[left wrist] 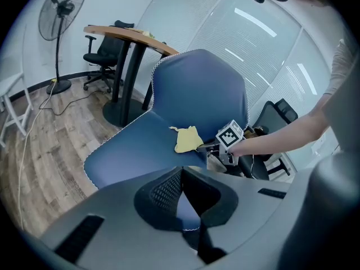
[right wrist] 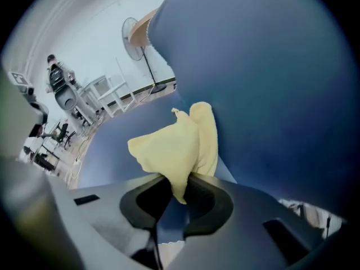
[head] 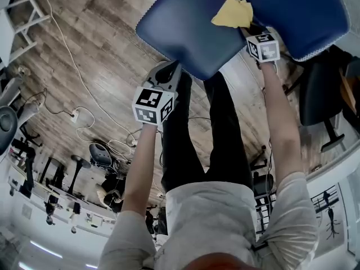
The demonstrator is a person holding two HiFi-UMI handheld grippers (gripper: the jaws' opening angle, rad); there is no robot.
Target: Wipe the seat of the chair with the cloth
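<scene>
Wood-plank flooring (head: 84, 55) fills our head view. Above it, the blue chair seat (head: 185, 27) carries the yellow cloth (head: 233, 13). Our right gripper (head: 252, 30) reaches the cloth, and our left gripper (head: 166, 75) sits at the seat's near edge. In the left gripper view, we see its tips meeting over the seat (left wrist: 135, 145) with nothing between them. In the right gripper view, our jaws are clamped on the cloth (right wrist: 174, 145), which lies bunched on the seat.

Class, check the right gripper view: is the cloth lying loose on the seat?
No, the right gripper has the cloth pinched between its jaws.
</scene>
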